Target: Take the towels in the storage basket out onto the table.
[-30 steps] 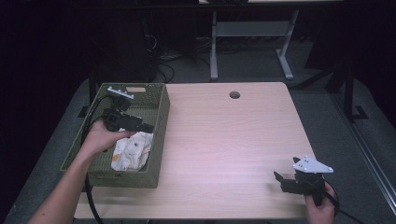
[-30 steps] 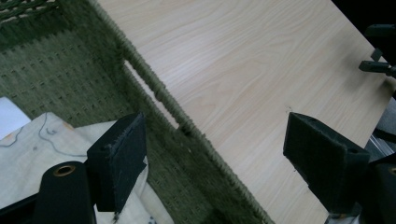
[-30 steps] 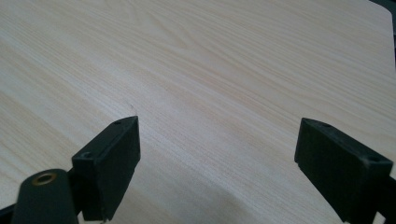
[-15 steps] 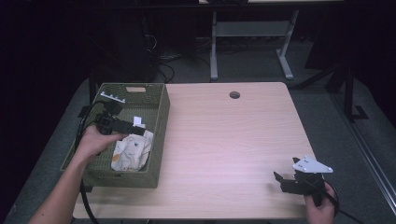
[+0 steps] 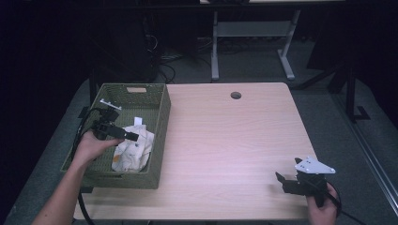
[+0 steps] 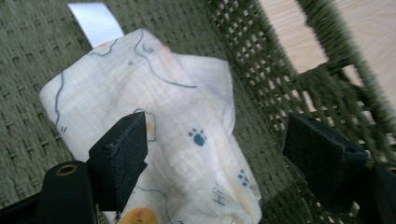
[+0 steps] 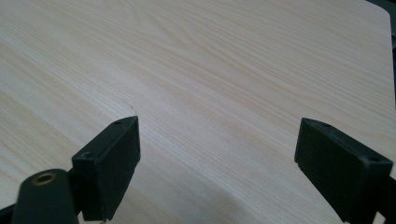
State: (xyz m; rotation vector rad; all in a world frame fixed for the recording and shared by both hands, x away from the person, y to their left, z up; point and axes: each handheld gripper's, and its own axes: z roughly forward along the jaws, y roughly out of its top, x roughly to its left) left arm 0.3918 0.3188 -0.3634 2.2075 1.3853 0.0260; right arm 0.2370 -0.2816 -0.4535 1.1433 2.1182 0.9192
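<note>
the left tool [image 6: 215, 154] hung with its jaws spread wide over the paw-print muslin cloth [image 6: 159, 121], which lay crumpled inside the green woven basket [image 5: 162, 122] and was not yet gripped. the right tool [image 5: 288, 183] rested open near the surface's [image 5: 234, 140] near right corner. lifting the cloth out looked wholly undone.

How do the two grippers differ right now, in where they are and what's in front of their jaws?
The left gripper is inside the green woven basket, while the right gripper sits over the table near its front right corner. The left gripper's jaws straddle the printed white cloth; the right gripper's jaws have bare wood between them. Both stand wide open, holding nothing.
</note>
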